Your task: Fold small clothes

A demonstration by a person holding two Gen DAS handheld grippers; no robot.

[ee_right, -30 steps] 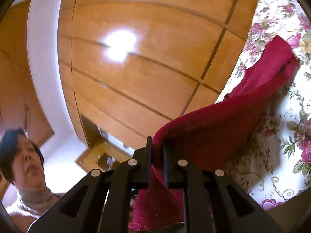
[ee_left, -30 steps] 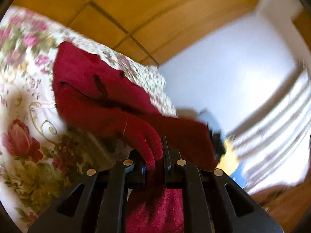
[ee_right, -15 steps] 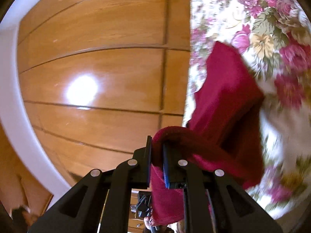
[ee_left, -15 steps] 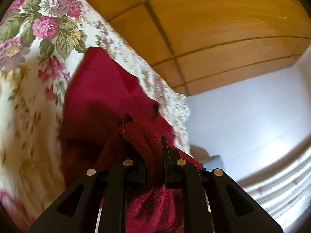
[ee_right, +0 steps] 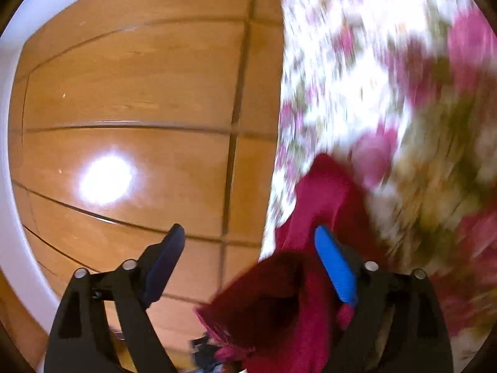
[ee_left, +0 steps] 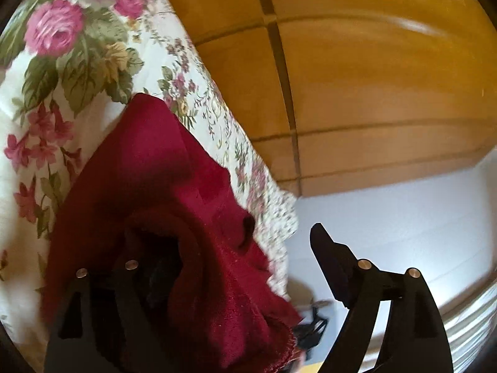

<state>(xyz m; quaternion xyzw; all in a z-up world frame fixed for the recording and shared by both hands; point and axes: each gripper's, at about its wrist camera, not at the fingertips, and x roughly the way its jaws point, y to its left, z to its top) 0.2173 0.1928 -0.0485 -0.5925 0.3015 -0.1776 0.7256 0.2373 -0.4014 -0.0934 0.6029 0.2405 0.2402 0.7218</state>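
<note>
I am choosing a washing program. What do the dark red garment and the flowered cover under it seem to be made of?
Dark red garment: probably a soft, matte knit or fleece, with a fuzzy nap and frayed edge. Flowered cover: looks like smooth printed woven cloth, perhaps cotton.

No legible text, label, brand, number or sign appears in either wrist view (the right wrist view is partly blurred by motion).

This is a home bedroom. A white bedspread printed with pink roses and green leaves (ee_left: 71,62) covers a soft surface like a bed. Behind it stand glossy honey-coloured wooden wardrobe panels (ee_right: 133,99) with dark seams, next to a plain white wall (ee_left: 403,217).
</note>
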